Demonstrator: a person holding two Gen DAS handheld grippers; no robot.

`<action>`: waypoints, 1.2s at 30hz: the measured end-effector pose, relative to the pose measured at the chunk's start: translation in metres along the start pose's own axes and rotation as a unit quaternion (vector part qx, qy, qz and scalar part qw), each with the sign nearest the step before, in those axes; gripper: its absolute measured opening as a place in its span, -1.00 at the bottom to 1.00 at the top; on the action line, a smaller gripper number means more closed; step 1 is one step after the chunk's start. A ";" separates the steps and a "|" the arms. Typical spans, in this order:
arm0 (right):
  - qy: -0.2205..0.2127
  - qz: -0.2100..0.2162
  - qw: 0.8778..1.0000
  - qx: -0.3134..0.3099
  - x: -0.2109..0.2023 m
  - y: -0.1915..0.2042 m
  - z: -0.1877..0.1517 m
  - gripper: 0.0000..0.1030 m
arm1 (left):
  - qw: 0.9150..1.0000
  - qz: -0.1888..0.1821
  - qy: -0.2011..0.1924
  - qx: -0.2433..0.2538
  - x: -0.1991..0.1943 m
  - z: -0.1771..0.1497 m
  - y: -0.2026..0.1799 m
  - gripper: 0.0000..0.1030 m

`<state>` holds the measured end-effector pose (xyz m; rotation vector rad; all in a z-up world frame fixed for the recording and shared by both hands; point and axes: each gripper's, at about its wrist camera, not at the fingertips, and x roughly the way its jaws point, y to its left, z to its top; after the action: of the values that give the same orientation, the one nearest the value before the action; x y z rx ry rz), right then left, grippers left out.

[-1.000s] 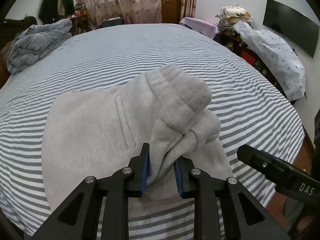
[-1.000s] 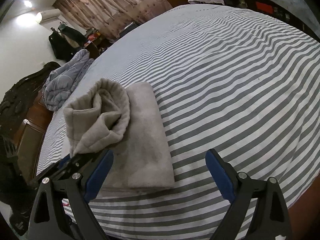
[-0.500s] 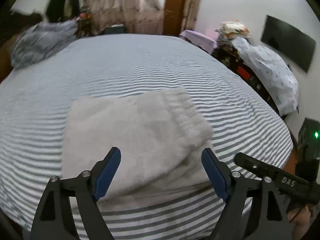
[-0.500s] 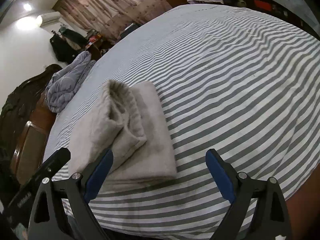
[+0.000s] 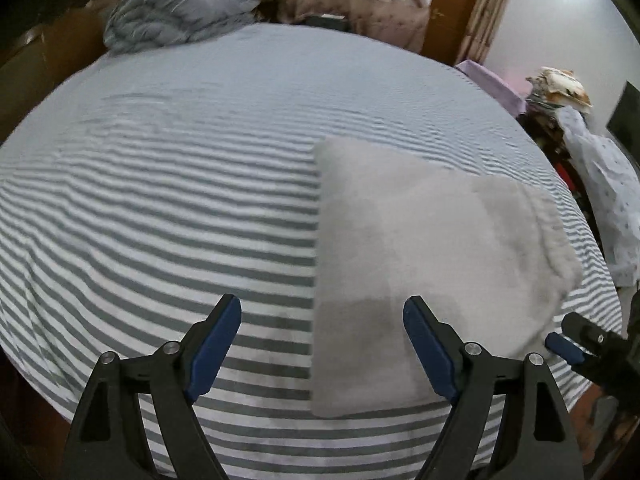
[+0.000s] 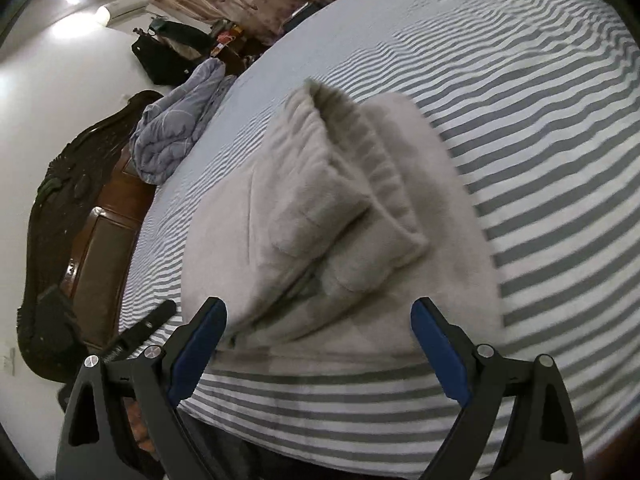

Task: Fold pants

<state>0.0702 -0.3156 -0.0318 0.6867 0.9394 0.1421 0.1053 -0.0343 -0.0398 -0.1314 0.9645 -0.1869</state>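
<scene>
— Since a second ago the left gripper (image 5: 322, 342) let go of the pants (image 5: 424, 256); its jaws have just been opening and now stand wide, holding nothing.
— And the right gripper (image 6: 318, 346)?
— Wide too, empty, as before. Folded pants fill the centre of its view, by the near edge of the striped bed (image 6: 540, 128).
— Room?
— Bare sheet spreads left of the pants in the left view.
</scene>
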 end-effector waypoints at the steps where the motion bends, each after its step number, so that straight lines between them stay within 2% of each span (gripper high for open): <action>1: 0.001 0.002 1.000 0.005 0.005 0.000 0.002 0.79 | 1.000 0.001 0.003 -0.002 0.003 -0.001 0.002 0.62; 9: -0.010 -0.010 1.000 0.025 0.037 0.000 0.032 0.81 | 1.000 -0.004 0.005 0.001 0.018 0.001 0.008 0.66; 10: -0.011 -0.011 1.000 0.026 0.039 0.001 0.036 0.64 | 1.000 -0.004 0.005 0.001 0.020 0.003 0.006 0.66; 11: -0.014 -0.012 1.000 0.023 0.040 0.003 0.039 0.22 | 1.000 -0.004 0.005 0.001 0.021 0.004 0.006 0.66; 14: -0.015 -0.004 1.000 0.013 0.035 0.010 0.049 -0.13 | 1.000 -0.010 0.006 -0.004 0.022 0.008 0.006 0.66; 20: -0.054 -0.007 0.998 -0.019 -0.002 0.033 0.055 -0.22 | 1.000 -0.018 -0.012 0.008 0.006 0.020 -0.006 0.66; 25: -0.086 -0.027 0.995 -0.038 -0.033 0.025 0.053 -0.23 | 0.999 -0.023 -0.024 0.024 -0.001 0.025 -0.022 0.66; 27: -0.077 -0.037 0.996 -0.021 -0.031 0.006 0.048 -0.22 | 0.999 -0.021 -0.019 0.032 0.003 0.024 -0.028 0.66; 30: -0.041 -0.060 0.997 0.001 -0.012 -0.023 0.037 -0.12 | 0.999 -0.017 -0.010 0.043 0.009 0.021 -0.037 0.66; 33: -0.041 -0.099 0.994 -0.026 -0.005 -0.029 0.026 0.20 | 0.997 0.008 -0.001 0.073 0.020 0.015 -0.048 0.66; 35: -0.051 -0.129 0.990 -0.041 -0.005 -0.025 0.025 0.58 | 0.996 0.021 0.003 0.091 0.026 0.010 -0.053 0.66; 36: -0.055 -0.142 0.987 -0.050 -0.005 -0.024 0.024 0.61 | 0.995 0.028 0.002 0.100 0.029 0.006 -0.053 0.67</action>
<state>0.0813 -0.3476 -0.0328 0.4571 0.9081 -0.0997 0.1213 -0.0924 -0.0496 0.0796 0.9462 -0.2303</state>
